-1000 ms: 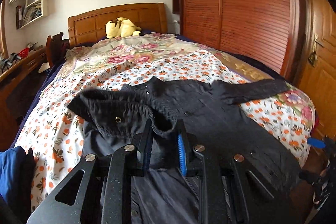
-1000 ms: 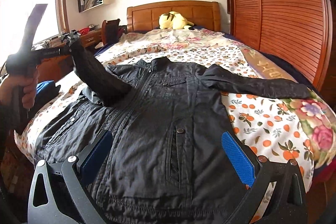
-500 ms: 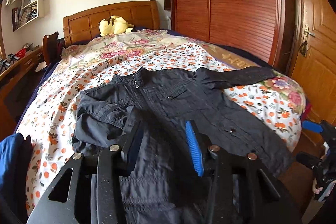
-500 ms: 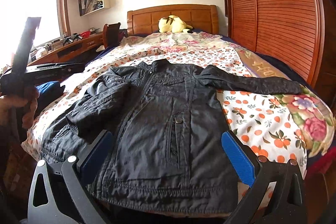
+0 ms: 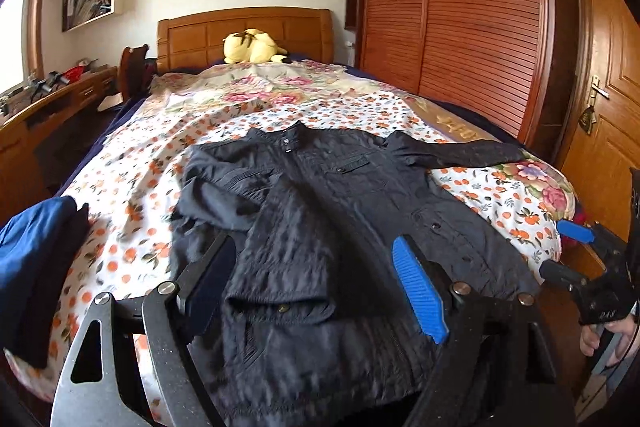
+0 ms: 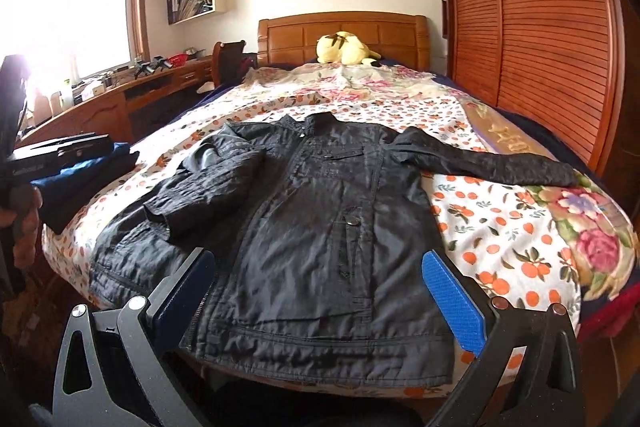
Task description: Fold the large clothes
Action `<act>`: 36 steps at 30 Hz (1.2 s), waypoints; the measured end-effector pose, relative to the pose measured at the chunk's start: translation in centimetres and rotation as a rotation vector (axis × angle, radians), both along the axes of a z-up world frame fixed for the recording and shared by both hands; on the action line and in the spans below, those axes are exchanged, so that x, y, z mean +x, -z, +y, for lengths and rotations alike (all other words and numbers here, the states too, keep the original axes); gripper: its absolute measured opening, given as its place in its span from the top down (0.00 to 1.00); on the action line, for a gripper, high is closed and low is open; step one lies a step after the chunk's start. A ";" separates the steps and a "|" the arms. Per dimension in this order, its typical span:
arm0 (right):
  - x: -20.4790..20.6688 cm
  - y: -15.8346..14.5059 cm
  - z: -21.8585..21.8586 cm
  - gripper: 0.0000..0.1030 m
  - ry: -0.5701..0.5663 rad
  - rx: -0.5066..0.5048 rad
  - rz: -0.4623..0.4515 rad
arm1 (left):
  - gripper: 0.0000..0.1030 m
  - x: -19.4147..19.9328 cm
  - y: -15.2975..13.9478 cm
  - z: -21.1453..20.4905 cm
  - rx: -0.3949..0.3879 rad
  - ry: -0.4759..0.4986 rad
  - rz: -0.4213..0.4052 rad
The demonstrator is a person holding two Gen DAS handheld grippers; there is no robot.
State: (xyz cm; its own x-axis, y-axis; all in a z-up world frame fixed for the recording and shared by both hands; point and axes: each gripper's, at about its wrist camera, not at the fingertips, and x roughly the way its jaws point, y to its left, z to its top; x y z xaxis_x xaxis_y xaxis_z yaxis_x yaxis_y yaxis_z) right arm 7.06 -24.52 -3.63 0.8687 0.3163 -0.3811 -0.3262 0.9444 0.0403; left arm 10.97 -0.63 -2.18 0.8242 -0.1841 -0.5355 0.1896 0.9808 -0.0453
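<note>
A black jacket [image 6: 320,195] [image 5: 352,187] lies front up on the flowered bedspread [image 6: 500,251], collar toward the headboard. One sleeve [image 6: 200,195] [image 5: 280,251] is folded in over the jacket's left front, its cuff toward me. The other sleeve [image 6: 500,163] stretches out to the right. My left gripper [image 5: 312,247] hovers over the folded sleeve's cuff; its jaws are opening and the pads press on nothing. My right gripper [image 6: 318,263] stands open above the jacket's hem, holding nothing. It also shows at the right edge of the left wrist view, right gripper [image 5: 560,251].
A folded blue cloth [image 5: 32,247] lies on the bed's near left corner. A yellow plush toy [image 6: 346,49] sits by the headboard. Slatted wardrobe doors [image 6: 540,27] run along the right, a desk [image 6: 100,99] along the left, a door [image 5: 612,107] at far right.
My left gripper let go of the raised sleeve, which now lies folded across the jacket. The gripper opened wide and drew back toward the hem. The right gripper stayed nearly still.
</note>
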 end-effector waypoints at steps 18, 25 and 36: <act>10.2 1.7 14.1 0.02 -0.324 -0.092 0.079 | 0.21 -1.7 2.8 10.0 -0.016 -0.148 0.020; 14.7 3.7 19.5 0.05 -0.416 -0.160 0.148 | 0.21 -2.0 4.2 13.6 -0.040 -0.192 0.045; 20.0 6.2 23.8 0.11 -0.436 -0.256 0.239 | 0.21 -1.0 6.2 15.1 -0.031 -0.195 0.082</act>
